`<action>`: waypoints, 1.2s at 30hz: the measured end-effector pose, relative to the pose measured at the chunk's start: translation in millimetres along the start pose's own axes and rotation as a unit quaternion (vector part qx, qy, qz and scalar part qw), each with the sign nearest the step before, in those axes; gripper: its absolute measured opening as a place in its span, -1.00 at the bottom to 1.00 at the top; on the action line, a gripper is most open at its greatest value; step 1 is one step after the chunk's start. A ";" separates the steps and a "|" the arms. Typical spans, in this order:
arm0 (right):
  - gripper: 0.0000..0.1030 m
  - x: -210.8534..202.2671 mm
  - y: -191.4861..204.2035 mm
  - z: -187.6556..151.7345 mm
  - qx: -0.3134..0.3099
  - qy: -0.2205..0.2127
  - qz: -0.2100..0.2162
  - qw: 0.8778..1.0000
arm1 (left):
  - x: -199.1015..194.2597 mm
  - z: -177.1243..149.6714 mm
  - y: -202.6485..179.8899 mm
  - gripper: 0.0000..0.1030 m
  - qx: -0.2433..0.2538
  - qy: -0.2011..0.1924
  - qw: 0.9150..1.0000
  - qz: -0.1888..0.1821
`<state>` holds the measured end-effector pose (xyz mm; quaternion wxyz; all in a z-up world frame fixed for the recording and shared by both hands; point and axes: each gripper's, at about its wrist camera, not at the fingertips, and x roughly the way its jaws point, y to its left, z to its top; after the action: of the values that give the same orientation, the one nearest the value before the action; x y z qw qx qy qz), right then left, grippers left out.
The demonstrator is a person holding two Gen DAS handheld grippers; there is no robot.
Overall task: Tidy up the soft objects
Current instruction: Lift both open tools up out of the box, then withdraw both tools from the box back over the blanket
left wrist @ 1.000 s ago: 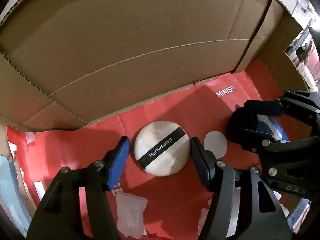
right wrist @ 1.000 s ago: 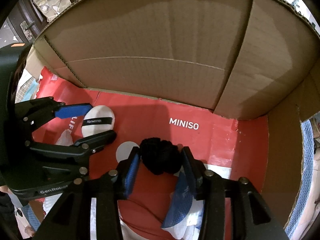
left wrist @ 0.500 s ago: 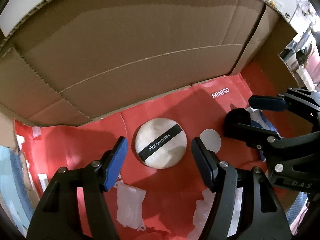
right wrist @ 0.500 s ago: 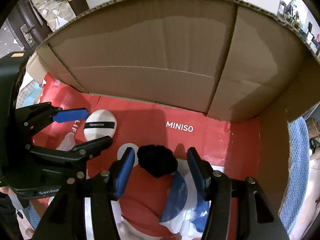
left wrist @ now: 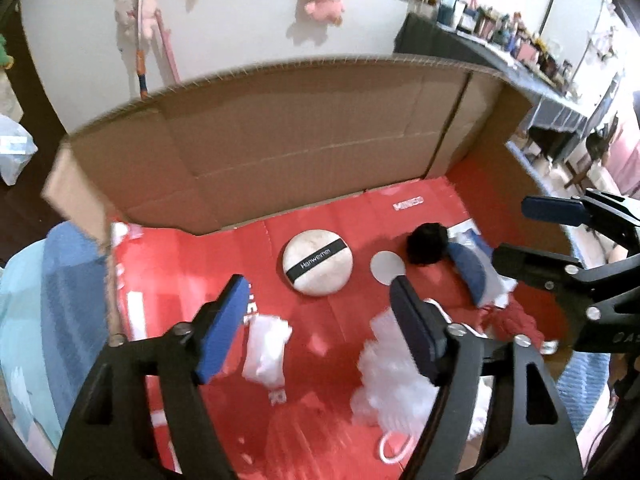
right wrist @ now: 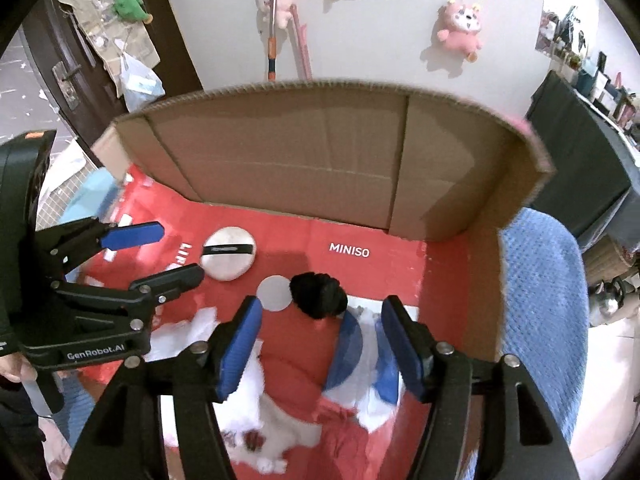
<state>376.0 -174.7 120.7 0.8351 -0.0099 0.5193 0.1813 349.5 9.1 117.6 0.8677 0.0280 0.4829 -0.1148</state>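
A round cream powder puff (left wrist: 317, 261) with a black band lies on the red floor of the cardboard box (left wrist: 304, 140); it also shows in the right wrist view (right wrist: 228, 253). A black fluffy ball (left wrist: 427, 243) (right wrist: 319, 294) lies to its right beside a white disc (left wrist: 387, 268). My left gripper (left wrist: 320, 336) is open and empty, raised above and short of the puff. My right gripper (right wrist: 320, 344) is open and empty, raised above and short of the black ball.
White fluffy pieces (left wrist: 394, 384), a white pouch (left wrist: 266, 350), a red cloth (left wrist: 516, 322) and a blue-and-white item (right wrist: 352, 350) lie near the box's front. Blue blankets (right wrist: 540, 300) flank the box. Plush toys (right wrist: 460, 26) hang on the wall behind.
Both grippers have pulled up and back out of the box, open and empty. The puff and black ball stay on the red floor, now farther away.
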 end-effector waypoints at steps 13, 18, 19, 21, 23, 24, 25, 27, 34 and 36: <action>0.85 -111.5 49.9 -61.0 -0.027 -0.109 -0.023 0.993 | -101.7 -53.5 -24.7 0.53 0.013 -0.131 0.991 0.011; 0.98 -147.6 58.1 -97.8 -0.026 -0.159 -0.040 0.986 | -136.3 -85.6 -28.9 0.67 -0.002 -0.193 0.981 0.033; 1.00 -151.0 58.6 -103.0 -0.025 -0.164 -0.040 0.985 | -141.5 -94.0 -31.2 0.67 -0.001 -0.205 0.978 0.037; 1.00 -160.1 60.0 -119.7 -0.022 -0.176 -0.045 0.983 | -151.4 -111.9 -34.4 0.67 -0.004 -0.223 0.974 0.040; 1.00 -169.8 60.9 -141.3 -0.019 -0.196 -0.058 0.979 | -158.3 -126.2 -36.8 0.68 -0.008 -0.235 0.971 0.041; 1.00 -172.2 61.6 -147.6 -0.017 -0.202 -0.062 0.977 | -161.7 -135.9 -38.8 0.70 -0.007 -0.242 0.969 0.038; 1.00 -175.4 62.4 -160.0 -0.013 -0.212 -0.069 0.975 | -164.1 -142.7 -40.2 0.71 -0.007 -0.244 0.969 0.037; 1.00 -178.4 63.9 -175.5 -0.011 -0.222 -0.075 0.972 | -167.2 -156.1 -43.3 0.73 -0.007 -0.251 0.967 0.038; 1.00 -173.3 69.2 -228.5 0.011 -0.252 -0.081 0.964 | -167.3 -202.2 -58.1 0.75 0.007 -0.267 0.962 0.052; 1.00 -167.2 70.5 -238.4 0.015 -0.251 -0.078 0.965 | -164.3 -214.9 -62.5 0.76 0.011 -0.273 0.960 0.056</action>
<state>82.0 -206.5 168.7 0.9502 0.0080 0.2936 0.1040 73.2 10.9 145.9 0.9711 0.0323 0.2244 -0.0746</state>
